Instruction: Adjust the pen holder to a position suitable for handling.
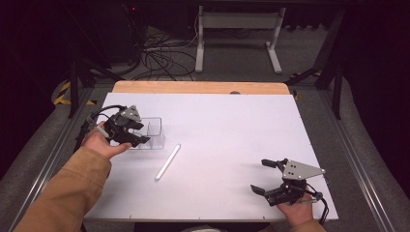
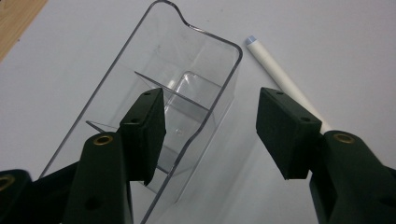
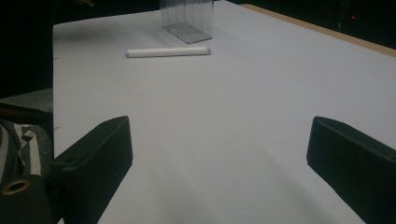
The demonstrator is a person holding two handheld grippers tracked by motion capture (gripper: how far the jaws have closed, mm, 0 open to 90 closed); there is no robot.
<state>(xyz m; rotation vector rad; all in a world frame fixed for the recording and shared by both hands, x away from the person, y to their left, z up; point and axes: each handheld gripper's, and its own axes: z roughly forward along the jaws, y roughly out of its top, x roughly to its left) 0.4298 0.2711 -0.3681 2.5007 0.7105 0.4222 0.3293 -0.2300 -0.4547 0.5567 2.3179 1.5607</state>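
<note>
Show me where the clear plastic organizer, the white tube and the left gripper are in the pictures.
clear plastic organizer (image 2: 212, 70), left gripper view, on its far wall.
white tube (image 1: 167, 162), high view, on the middle of its length.
left gripper (image 2: 210, 133), left gripper view, midway between its open fingers.

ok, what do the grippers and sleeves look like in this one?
Both grippers are black with two blocky flat-faced jaws, brass-coloured rivets near the jaw bases and a grey three-cornered plate on top dotted with dark holes. The left gripper trails a black cable at its rear; so does the right gripper. The left sleeve is tan-brown; the right cuff looks the same colour.
</note>
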